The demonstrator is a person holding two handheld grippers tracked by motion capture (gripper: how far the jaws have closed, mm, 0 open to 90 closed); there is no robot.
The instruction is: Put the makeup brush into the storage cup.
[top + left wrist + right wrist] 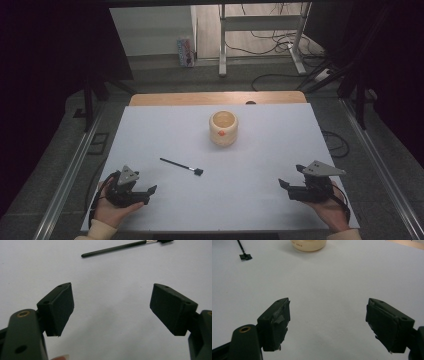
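Brush (181, 166), thin and black, lies flat on the white tabletop (260, 200) just ahead of the left hand-held gripper (150, 192), whose jaws gape wide and empty. Farther ahead, between both, stands a cream cup (223, 127). The right hand-held gripper (283, 187) also rests wide open, holding nothing.

The left hand-held gripper (150, 191) and right hand-held gripper (283, 185) are black, each topped by a grey three-cornered plate with small screws. Brass-ringed holes mark their arms. Cream sleeve cuffs (100, 230) cover the wrists.
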